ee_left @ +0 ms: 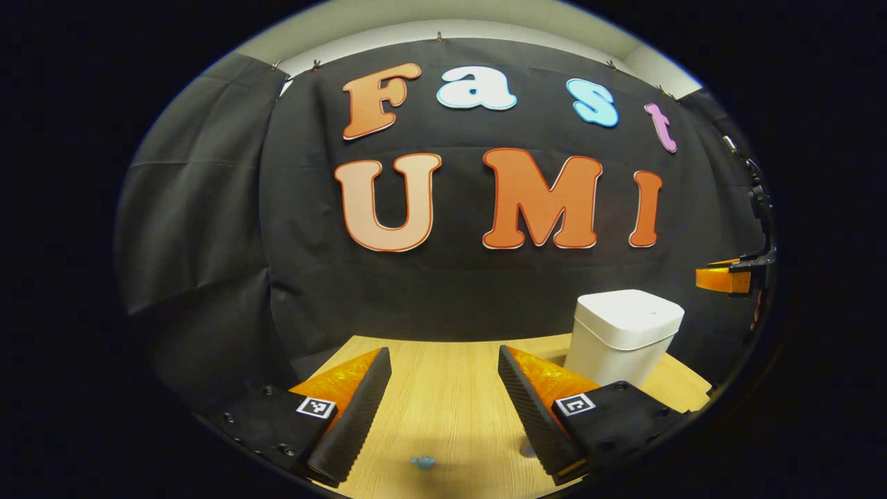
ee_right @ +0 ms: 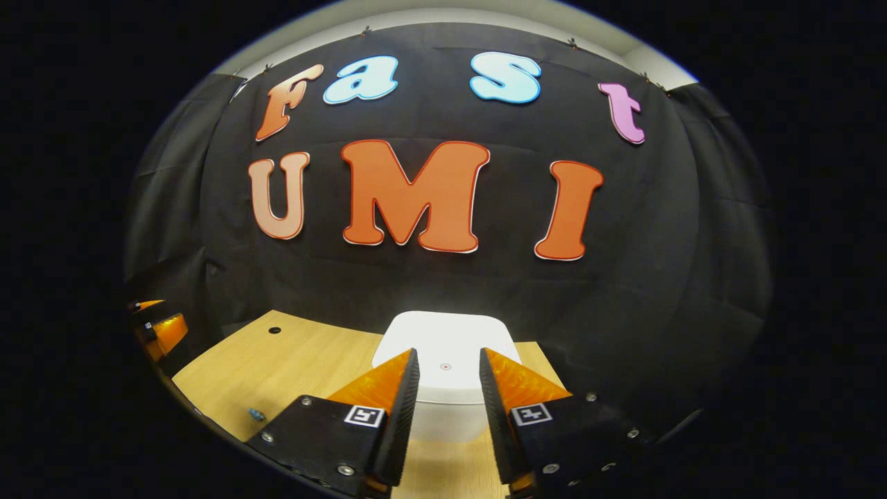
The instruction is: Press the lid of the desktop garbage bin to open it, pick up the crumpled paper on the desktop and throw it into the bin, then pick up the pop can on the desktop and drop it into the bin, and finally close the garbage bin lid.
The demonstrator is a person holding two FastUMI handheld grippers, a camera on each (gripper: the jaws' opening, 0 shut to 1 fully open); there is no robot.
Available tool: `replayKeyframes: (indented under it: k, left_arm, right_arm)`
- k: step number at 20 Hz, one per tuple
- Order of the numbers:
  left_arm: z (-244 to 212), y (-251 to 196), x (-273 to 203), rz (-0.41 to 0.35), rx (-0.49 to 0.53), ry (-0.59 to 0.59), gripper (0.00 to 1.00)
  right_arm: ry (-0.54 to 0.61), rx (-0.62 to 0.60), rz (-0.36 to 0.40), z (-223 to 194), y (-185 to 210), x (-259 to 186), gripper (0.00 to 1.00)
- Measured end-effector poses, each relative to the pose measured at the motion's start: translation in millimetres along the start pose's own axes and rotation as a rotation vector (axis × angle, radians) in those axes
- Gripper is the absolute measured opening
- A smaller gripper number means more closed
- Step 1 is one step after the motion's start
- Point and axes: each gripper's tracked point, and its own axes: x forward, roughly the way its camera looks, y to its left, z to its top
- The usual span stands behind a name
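In the left gripper view, the left gripper (ee_left: 443,405) hangs above a pale wooden table (ee_left: 443,374) with its 2 fingers spread wide and nothing between them; a white bin (ee_left: 620,336) with its lid closed stands ahead to the right, and a small blue scrap (ee_left: 423,462) lies on the wood below. In the right gripper view, the right gripper (ee_right: 449,388) sits just above the bin's lid (ee_right: 443,336), fingers parted a moderate way and holding nothing, with a small round hole (ee_right: 274,330) in the table farther left.
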Motion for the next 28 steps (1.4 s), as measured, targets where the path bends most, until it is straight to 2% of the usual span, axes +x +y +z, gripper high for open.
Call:
replayKeyframes:
  k: [2, 3, 5, 8, 9, 16, 23, 28]
  left_arm:
    - [-0.8, 0.8, 0.3, 0.016, -0.010, -0.002, 0.99]
    - [-3.9, 1.2, 1.6, 0.027, -0.012, 0.002, 0.99]
    - [-11.9, 3.1, 3.3, 0.059, 0.002, 0.014, 0.99]
    - [-16.1, 1.1, 1.9, 0.092, 0.007, 0.014, 0.99]
    - [-17.7, 1.4, 1.3, 0.102, 0.004, 0.015, 0.99]
    - [-29.0, 11.9, 1.0, 0.136, -0.005, 0.046, 1.00]
    - [-25.5, 38.3, 13.0, 0.133, 0.027, 0.050, 0.99]
    - [-30.7, 51.9, 15.0, 0.148, 0.024, 0.071, 0.99]
  right_arm:
    - [0.022, -0.004, 0.013, -1.2, -2.5, 6.1, 0.41]
    - [0.023, -0.007, 0.017, -0.2, -4.9, 8.7, 0.31]
    - [0.018, -0.013, 0.032, 4.2, -6.4, 14.8, 0.19]
    - [0.028, -0.017, 0.056, 5.0, -11.0, 27.4, 0.09]
    - [0.038, -0.012, 0.075, 3.5, -10.1, 31.6, 0.02]
    - [0.115, 0.031, 0.107, -5.3, -10.8, 62.2, 0.01]
    - [0.249, 0.054, 0.095, -38.2, -7.4, 95.4, 0.01]
    - [0.265, 0.047, 0.077, -43.5, -14.7, 109.2, 0.01]
